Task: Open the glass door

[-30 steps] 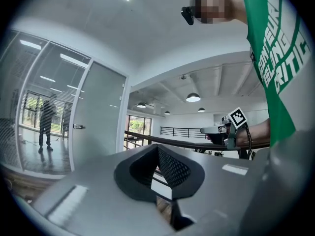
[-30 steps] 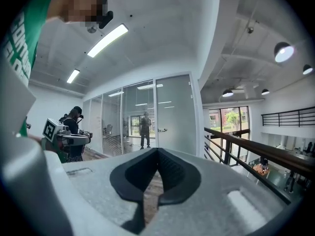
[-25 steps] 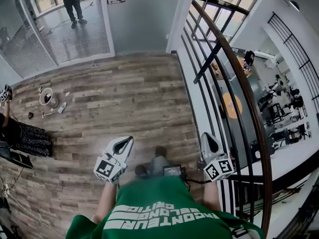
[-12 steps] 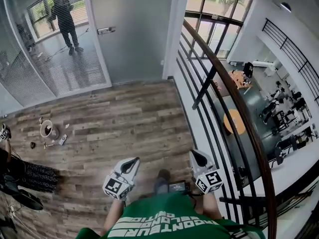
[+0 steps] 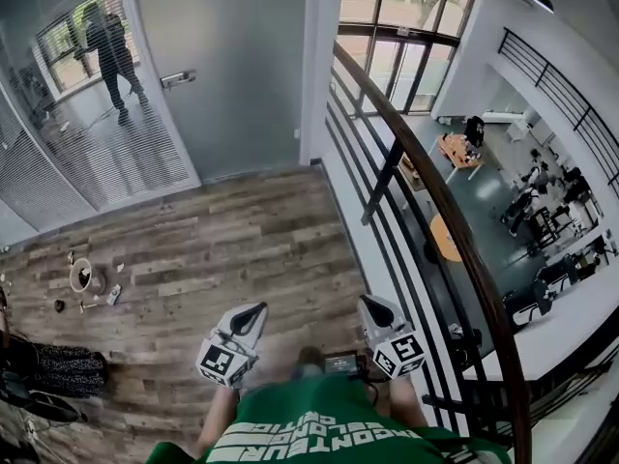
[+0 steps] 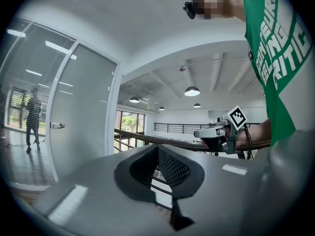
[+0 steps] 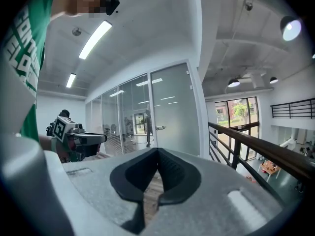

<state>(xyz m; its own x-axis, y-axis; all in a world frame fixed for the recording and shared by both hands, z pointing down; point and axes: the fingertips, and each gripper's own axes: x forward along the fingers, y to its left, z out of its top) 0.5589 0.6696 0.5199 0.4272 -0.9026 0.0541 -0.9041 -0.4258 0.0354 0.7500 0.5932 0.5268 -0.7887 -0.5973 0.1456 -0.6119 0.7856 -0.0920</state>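
Wood-plank flooring fills the middle of the head view. At the lower edge is a green shirt with white capitals, upside down and too cut off to read whole. Just above it are two grippers, each with one cube of black-and-white square markers. The left gripper sits at lower centre and the right gripper beside it. Both have their jaws together with nothing between them. A dark-railed balustrade runs up the right side. At centre left, one small round pot stands on the planks among a few scraps. Farther off, in the upper left, the frosted glass door stands closed, well apart from both grippers, with one metal handle. One person stands beyond the slatted glass to its left.
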